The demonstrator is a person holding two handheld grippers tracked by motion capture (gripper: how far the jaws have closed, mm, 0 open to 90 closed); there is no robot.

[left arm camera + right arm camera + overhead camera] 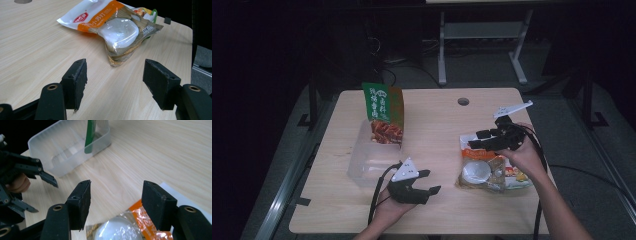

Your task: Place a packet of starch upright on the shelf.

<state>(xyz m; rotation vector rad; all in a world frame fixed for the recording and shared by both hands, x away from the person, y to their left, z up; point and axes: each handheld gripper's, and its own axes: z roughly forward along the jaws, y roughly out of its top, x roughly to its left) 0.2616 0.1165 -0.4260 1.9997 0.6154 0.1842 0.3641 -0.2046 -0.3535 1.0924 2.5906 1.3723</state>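
Nearest the lens at lower centre, the left gripper stood wide and empty while the right gripper hung wide and empty over the snack packet at right on the counter, whose slick film might slip from its jaws.

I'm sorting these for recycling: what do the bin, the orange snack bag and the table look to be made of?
The bin looks like frosted translucent plastic: the table grain shows through its walls. The orange snack bag seems glossy plastic film, crinkled, with glare and a clear window. The table top shows pale wood grain, matte; laminate or solid wood, I cannot tell.
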